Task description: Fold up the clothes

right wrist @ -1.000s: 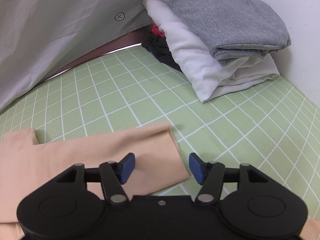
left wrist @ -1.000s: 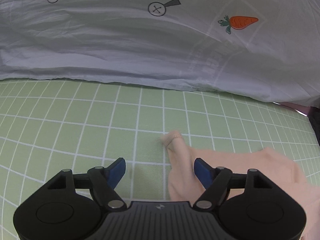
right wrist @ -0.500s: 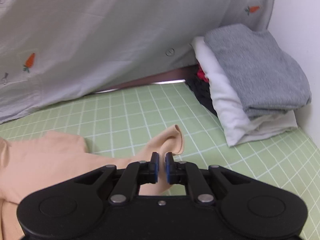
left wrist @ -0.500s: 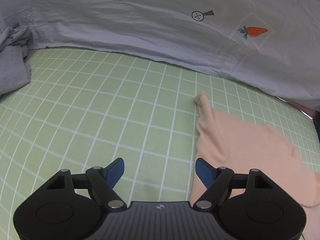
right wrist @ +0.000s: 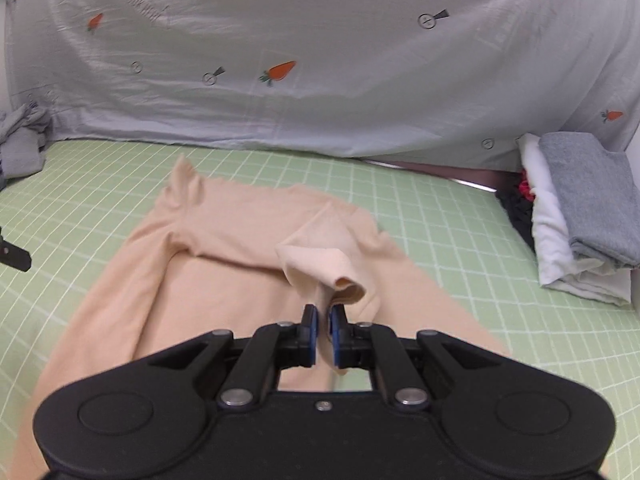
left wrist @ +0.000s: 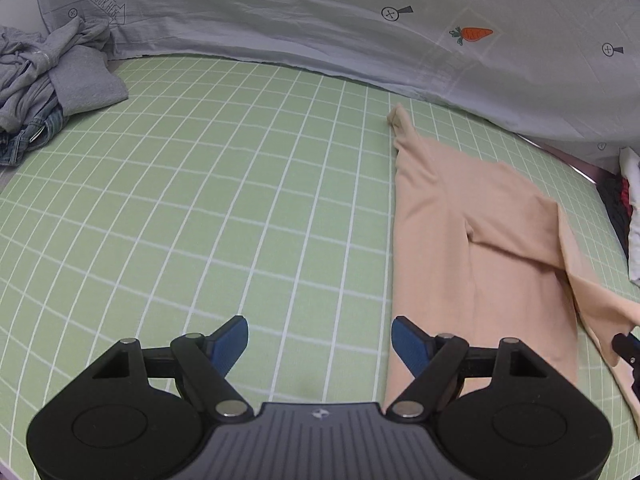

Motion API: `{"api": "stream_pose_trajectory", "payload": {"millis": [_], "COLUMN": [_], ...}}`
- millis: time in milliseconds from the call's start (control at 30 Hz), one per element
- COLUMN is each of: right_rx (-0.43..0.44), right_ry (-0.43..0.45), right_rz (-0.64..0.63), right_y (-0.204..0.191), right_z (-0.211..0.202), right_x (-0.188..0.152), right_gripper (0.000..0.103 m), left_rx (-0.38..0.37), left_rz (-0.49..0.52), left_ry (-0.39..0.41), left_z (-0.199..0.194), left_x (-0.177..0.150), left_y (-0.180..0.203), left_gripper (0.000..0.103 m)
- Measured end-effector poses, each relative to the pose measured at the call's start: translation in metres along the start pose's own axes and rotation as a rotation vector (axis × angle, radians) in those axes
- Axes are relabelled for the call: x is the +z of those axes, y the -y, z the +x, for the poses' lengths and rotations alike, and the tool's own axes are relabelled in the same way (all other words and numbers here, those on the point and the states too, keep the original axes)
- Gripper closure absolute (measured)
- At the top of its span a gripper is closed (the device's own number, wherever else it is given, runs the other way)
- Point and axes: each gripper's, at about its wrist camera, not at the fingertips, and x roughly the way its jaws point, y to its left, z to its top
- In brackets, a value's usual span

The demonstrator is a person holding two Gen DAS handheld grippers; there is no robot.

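Note:
A peach long-sleeved top (right wrist: 240, 256) lies flat on the green checked sheet (right wrist: 460, 240). My right gripper (right wrist: 324, 316) is shut on the cuff of its right sleeve (right wrist: 320, 268), which is lifted and drawn over the body of the top. In the left wrist view the same top (left wrist: 480, 248) lies to the right, its other sleeve (left wrist: 404, 136) stretched toward the back. My left gripper (left wrist: 320, 340) is open above bare sheet, just left of the top's edge, with nothing between its fingers. The right gripper's tip (left wrist: 628, 346) shows at that view's right edge.
A grey quilt with carrot prints (right wrist: 320, 60) is heaped along the back. A stack of folded clothes, grey on white (right wrist: 580, 204), sits at the right. Crumpled grey clothes and jeans (left wrist: 44, 80) lie at the far left. Bare green sheet (left wrist: 200, 200) spreads left of the top.
My right gripper closed on the sleeve cuff, lifted it and carried it left over the top. My left gripper pulled back from the other sleeve, staying open.

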Motion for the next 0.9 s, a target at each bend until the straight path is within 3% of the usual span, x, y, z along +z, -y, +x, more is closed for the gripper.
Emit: {"api": "stream_pose_trajectory", "payload": {"millis": [167,367,433,567,667,767,800,900], "right_rx": [0.03,0.003,-0.017,-0.083,-0.136,-0.202,-0.223,-0.234], "right_ry": [-0.082,-0.17,-0.172,-0.181,-0.174,-0.161,-0.152,-0.145], "right_rz": [-0.001,0.059,0.085,0.165,0.242,0.321,0.35,0.396], "right_y": [-0.038,-0.07,-0.073,-0.07,-0.054,-0.033,-0.023,0.005], "right_z": [-0.014,-0.025,-0.035,-0.052,-0.062,-0.069,-0.07,-0.064], "right_x": [-0.03,-0.05,-0.051,-0.056,-0.061,-0.068,-0.071,-0.078], "right_gripper": [0.095,0.093,0.083,0.073,0.047,0.007,0.0,0.0], "left_rx": [-0.005,-0.027,-0.032,-0.052,-0.066,-0.075,-0.077,-0.077], "left_rz": [0.05,0.111,0.132,0.166,0.198,0.222,0.226,0.225], "left_ry": [-0.035,-0.047,-0.051,-0.058,-0.064,-0.051,-0.043,-0.02], "left_z": [-0.011,-0.019,-0.018,-0.013,-0.01,-0.012,-0.012,-0.013], "left_x": [-0.025,-0.029,-0.027,-0.025,-0.026,-0.029,-0.031,-0.034], "left_y": [-0.017,-0.03,-0.029,-0.023,-0.009,0.009,0.016,0.039], "left_gripper": [0.024,0.023,0.023,0.023,0.023,0.013,0.012,0.012]}}
